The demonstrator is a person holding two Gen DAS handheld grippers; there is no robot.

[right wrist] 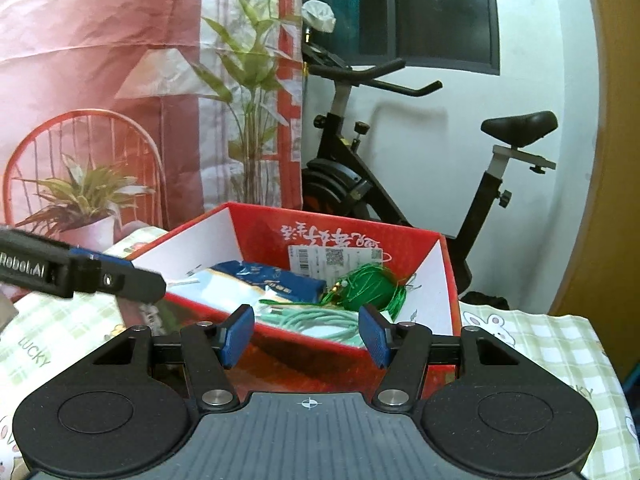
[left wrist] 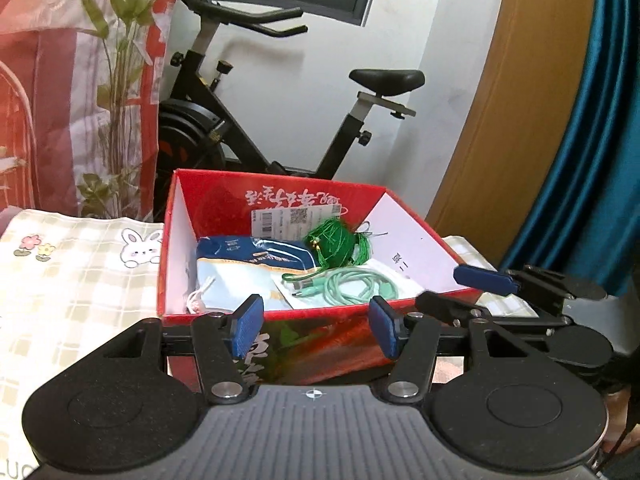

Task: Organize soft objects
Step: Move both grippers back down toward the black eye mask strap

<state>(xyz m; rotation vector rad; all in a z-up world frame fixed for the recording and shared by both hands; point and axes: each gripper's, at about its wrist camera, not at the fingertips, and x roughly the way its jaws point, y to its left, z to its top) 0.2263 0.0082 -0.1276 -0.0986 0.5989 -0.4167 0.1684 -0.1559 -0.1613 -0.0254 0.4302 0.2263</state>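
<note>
The left wrist camera looks forward and a little downward along its own blue fingers, close to the near wall of the red box (left wrist: 372,196). The right wrist camera looks the same way from further right, near the box corner (right wrist: 442,264). Both views share the box, the exercise bike (left wrist: 224,120) and the checked tablecloth (left wrist: 72,280).

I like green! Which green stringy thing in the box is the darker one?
The tassel, bright dark green thread bunched by the red box's back wall. The cable is pale mint, coiled nearer the front.
</note>
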